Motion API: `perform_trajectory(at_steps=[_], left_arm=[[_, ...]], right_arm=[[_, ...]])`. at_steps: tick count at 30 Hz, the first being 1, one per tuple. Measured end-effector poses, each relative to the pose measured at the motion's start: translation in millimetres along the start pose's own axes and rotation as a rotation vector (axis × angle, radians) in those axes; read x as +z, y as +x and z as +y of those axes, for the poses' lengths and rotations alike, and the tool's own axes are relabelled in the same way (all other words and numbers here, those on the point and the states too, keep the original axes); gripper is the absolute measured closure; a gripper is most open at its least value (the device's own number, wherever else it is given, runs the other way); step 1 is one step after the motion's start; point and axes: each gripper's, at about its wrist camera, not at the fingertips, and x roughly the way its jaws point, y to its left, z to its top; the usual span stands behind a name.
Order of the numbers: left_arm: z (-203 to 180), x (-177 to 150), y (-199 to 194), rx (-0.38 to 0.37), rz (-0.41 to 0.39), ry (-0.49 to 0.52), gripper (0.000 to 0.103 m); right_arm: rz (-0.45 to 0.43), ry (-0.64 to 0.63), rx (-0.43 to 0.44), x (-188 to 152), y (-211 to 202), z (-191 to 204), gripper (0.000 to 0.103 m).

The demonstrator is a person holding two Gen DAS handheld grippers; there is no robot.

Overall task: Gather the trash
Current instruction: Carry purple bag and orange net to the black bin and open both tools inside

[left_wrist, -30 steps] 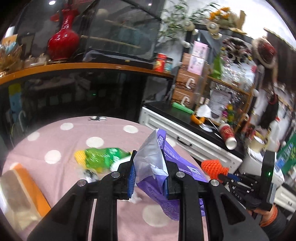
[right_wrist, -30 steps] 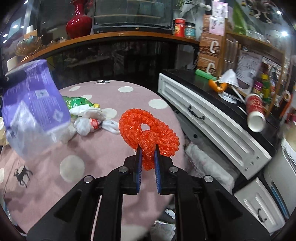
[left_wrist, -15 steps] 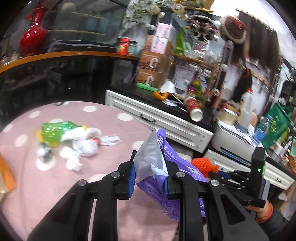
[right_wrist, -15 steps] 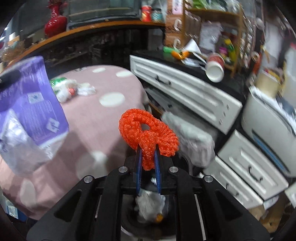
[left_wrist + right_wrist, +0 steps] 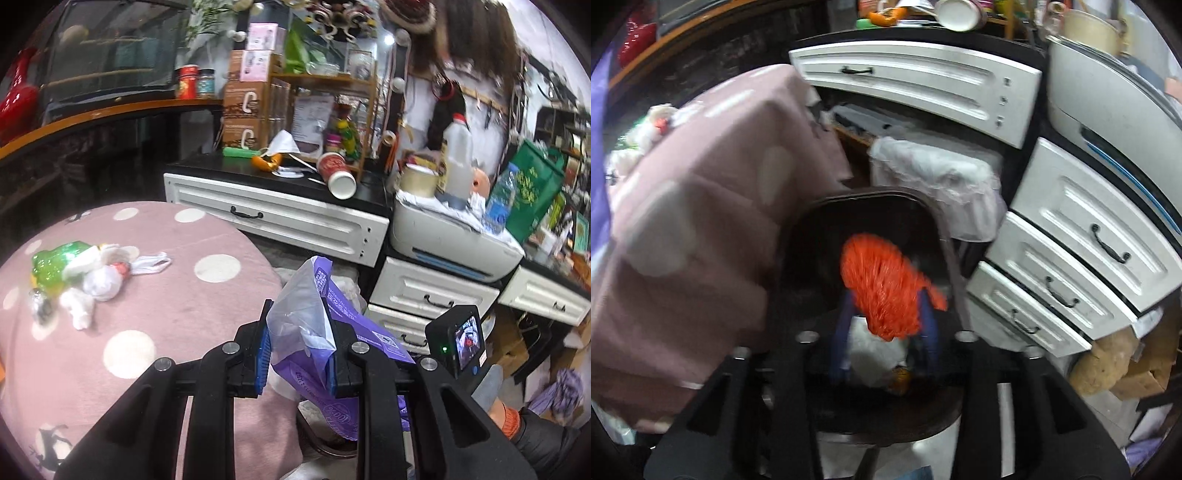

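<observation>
Down at the floor, the right gripper (image 5: pixel 886 332) tips steeply over a dark trash bin (image 5: pixel 809 236), its view blurred. Its blue-padded fingers (image 5: pixel 929 328) stand apart, and the orange mesh net (image 5: pixel 882 288) shows between them above the bin's opening; whether the pads touch the net cannot be told through the blur. White crumpled rubbish (image 5: pixel 875 358) lies at the bottom of the bin, which sits between the draped edge of the pink polka-dot tablecloth (image 5: pixel 694 206) and the white drawer cabinet (image 5: pixel 1067 266). A bag-lined white bin (image 5: pixel 934 177) stands just behind the dark one. The left gripper (image 5: pixel 299 347) is held level above the edge of the tabletop (image 5: pixel 177 295), its fingers clamped on a purple plastic package (image 5: pixel 317 332) that rises upright between the pads and hangs down to the right. In the left view the right gripper's camera unit (image 5: pixel 456 341) shows just beside the package, lower right. Well apart on the tabletop lies a loose heap of trash: a green plastic bottle (image 5: pixel 55 258), white crumpled tissues (image 5: pixel 99 284) and a small white plastic bag (image 5: pixel 151 264).
</observation>
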Motion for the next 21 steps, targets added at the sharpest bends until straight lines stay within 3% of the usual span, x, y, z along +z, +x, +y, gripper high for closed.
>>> perform_trajectory(at_steps=[3, 8, 10, 21], left_arm=[[-8, -6, 9, 0.007, 0.015, 0.024, 0.08], [-18, -16, 28, 0.008, 0.058, 0.042, 0.08], [-24, -19, 35, 0.01, 0.067, 0.059, 0.08], [-70, -45, 86, 0.038, 0.148, 0.221, 0.08]], right_arm=[[0.004, 0.028, -0.064, -7, 7, -14, 0.056], [0.002, 0.122, -0.096, -11, 2, -50, 0.056], [-0.021, 0.175, -0.104, -10, -7, -68, 0.05], [-0.093, 0.215, -0.075, -2, -36, -81, 0.048]])
